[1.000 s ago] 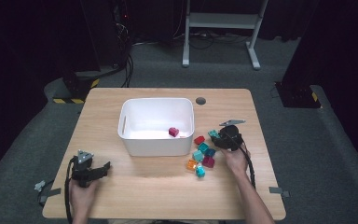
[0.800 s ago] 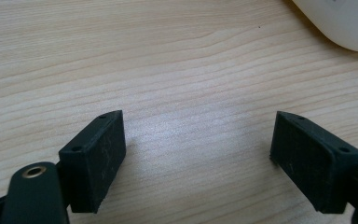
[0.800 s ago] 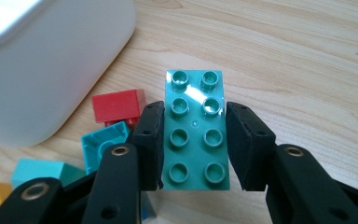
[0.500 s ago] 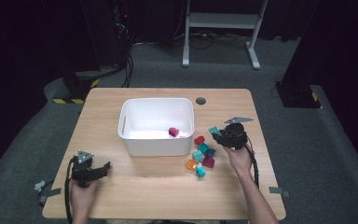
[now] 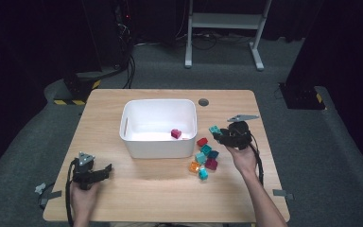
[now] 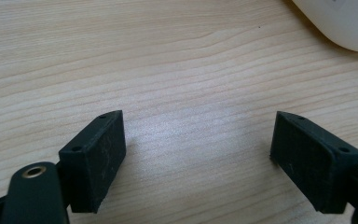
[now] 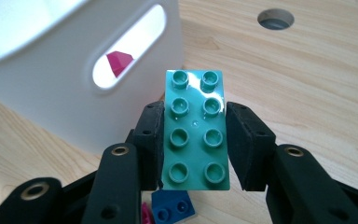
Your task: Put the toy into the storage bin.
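Right gripper view: right gripper (image 7: 195, 144) clamped on a teal brick (image 7: 195, 130), studs up, held clear of the table (image 7: 307, 84) just beside the white bin (image 7: 51, 93). One magenta brick (image 5: 176, 134) already inside the bin. Loose bricks (image 5: 203, 158) left on the table between bin and right hand, so sorting judged barely begun. Left gripper (image 5: 90, 172) resting near the table's front-left corner, jaws wide apart, holding nothing.

Black hand-held gripper (image 7: 193, 144), brass-ringed screw holes
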### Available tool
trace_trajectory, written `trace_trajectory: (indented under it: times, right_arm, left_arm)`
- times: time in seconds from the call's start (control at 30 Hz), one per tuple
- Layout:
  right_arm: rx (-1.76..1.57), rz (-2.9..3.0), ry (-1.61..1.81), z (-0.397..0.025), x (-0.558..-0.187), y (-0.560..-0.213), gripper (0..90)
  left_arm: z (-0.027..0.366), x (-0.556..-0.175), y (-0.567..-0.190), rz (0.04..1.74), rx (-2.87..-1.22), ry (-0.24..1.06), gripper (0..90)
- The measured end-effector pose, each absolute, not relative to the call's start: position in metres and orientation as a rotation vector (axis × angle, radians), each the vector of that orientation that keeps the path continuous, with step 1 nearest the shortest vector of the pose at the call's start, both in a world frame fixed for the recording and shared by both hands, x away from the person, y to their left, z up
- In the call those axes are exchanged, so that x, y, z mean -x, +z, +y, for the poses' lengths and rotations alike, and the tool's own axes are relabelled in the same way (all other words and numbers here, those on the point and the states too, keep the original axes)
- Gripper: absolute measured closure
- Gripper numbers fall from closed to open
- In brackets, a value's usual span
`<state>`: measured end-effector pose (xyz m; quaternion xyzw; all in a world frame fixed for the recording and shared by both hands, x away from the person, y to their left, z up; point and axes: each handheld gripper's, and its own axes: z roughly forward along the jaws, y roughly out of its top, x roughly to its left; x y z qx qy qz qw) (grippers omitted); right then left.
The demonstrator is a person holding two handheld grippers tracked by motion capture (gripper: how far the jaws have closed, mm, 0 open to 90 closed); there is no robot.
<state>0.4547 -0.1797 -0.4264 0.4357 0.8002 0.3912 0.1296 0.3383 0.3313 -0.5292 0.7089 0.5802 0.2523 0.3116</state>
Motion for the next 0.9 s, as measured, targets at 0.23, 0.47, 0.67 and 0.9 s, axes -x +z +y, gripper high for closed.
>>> trace_trajectory:
  times: [0.23, 0.47, 0.67, 0.9]
  right_arm:
    - [-1.231, 2.32, 1.197, -0.176, -0.452, -0.408, 59.3]
    - [-1.21, 2.339, 1.206, -0.171, -0.453, -0.398, 59.4]
    - [-1.178, 2.343, 1.24, -0.166, -0.452, -0.386, 59.4]
    - [-1.14, 2.366, 1.236, -0.156, -0.453, -0.375, 59.3]
  left_arm:
    - [0.331, -0.338, -0.529, 1.53, -1.872, 0.666, 18.2]
    - [0.331, -0.338, -0.529, 1.531, -1.872, 0.667, 18.2]
    - [0.331, -0.338, -0.529, 1.531, -1.87, 0.666, 18.1]
    - [0.331, -0.338, -0.529, 1.531, -1.871, 0.667, 18.2]
